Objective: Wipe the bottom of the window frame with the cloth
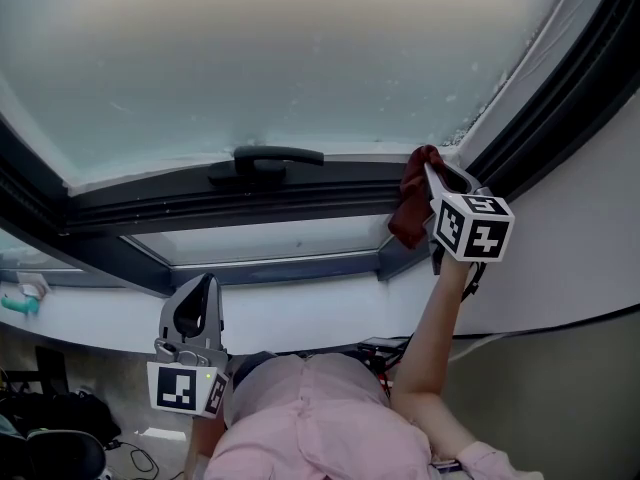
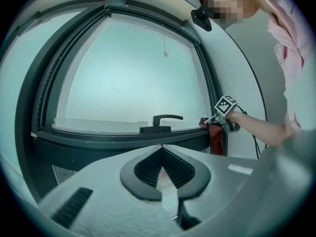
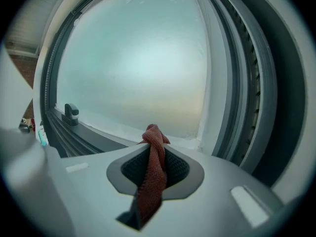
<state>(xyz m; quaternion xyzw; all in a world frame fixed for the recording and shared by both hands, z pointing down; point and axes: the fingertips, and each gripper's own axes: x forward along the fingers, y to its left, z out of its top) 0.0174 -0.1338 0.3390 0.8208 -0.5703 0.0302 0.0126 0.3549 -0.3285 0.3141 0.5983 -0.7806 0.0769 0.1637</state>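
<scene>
A dark red cloth (image 1: 408, 213) hangs from my right gripper (image 1: 427, 161), which is shut on it at the right end of the window's bottom frame (image 1: 250, 200), in the corner. In the right gripper view the cloth (image 3: 152, 174) runs twisted between the jaws, its tip just over the pale sill edge (image 3: 118, 131). My left gripper (image 1: 204, 283) is held low in front of the person, away from the window, shut with nothing in it. In the left gripper view, that gripper (image 2: 162, 150) looks toward the frame (image 2: 113, 137) and the right gripper (image 2: 213, 121) with the cloth (image 2: 216, 136).
A dark window handle (image 1: 266, 157) sits on the bottom frame at mid-width. Frosted glass (image 1: 290, 58) fills the window. The dark side frame (image 1: 560, 88) rises at the right beside a pale wall (image 1: 590, 238). Cables and bags (image 1: 50, 418) lie on the floor at lower left.
</scene>
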